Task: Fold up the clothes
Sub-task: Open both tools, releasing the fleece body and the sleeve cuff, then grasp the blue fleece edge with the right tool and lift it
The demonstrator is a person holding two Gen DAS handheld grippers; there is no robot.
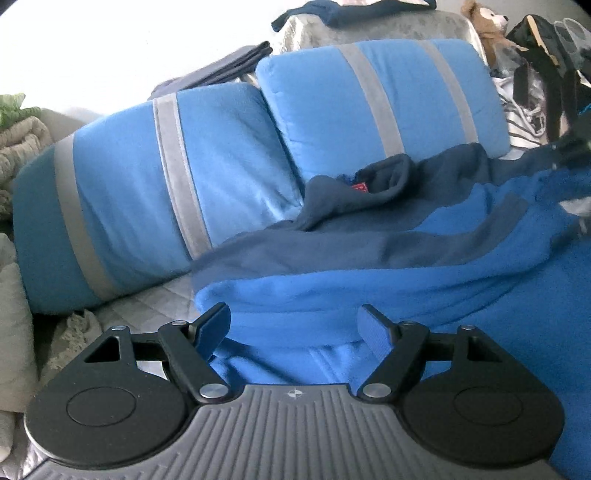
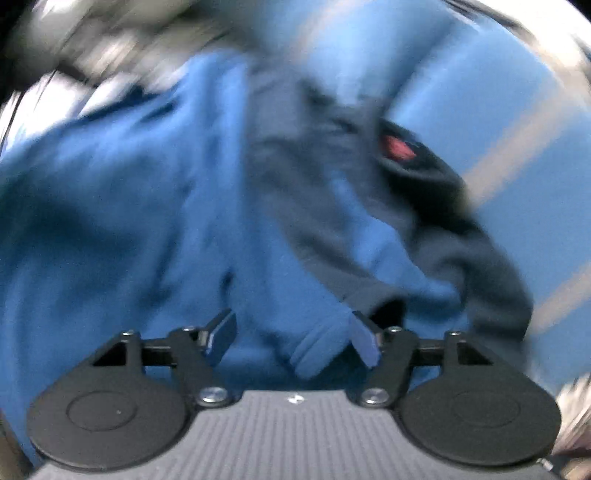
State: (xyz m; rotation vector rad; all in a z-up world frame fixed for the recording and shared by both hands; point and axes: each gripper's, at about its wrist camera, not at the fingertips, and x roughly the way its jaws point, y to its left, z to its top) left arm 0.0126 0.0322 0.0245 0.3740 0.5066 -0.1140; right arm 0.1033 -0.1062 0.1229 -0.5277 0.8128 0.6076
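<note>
A blue sweatshirt with navy shoulders (image 1: 424, 280) lies spread on the bed, its navy collar with a red label (image 1: 360, 188) near the pillows. My left gripper (image 1: 293, 325) is open, low over the sweatshirt's blue hem edge, fingers on either side of a fold. In the right wrist view, which is motion-blurred, my right gripper (image 2: 291, 332) is open over the same sweatshirt (image 2: 147, 206); a blue cuff or fold (image 2: 321, 347) lies between its fingers, and the collar with the red label (image 2: 397, 147) lies beyond.
Two blue pillows with grey stripes (image 1: 155, 199) (image 1: 376, 103) lie behind the sweatshirt. Folded dark clothes (image 1: 229, 64), a teddy bear (image 1: 487, 26) and bags (image 1: 543, 74) are at the back. A beige blanket (image 1: 18, 147) lies at the left. Grey quilted bedding (image 1: 155, 306) shows under the garment.
</note>
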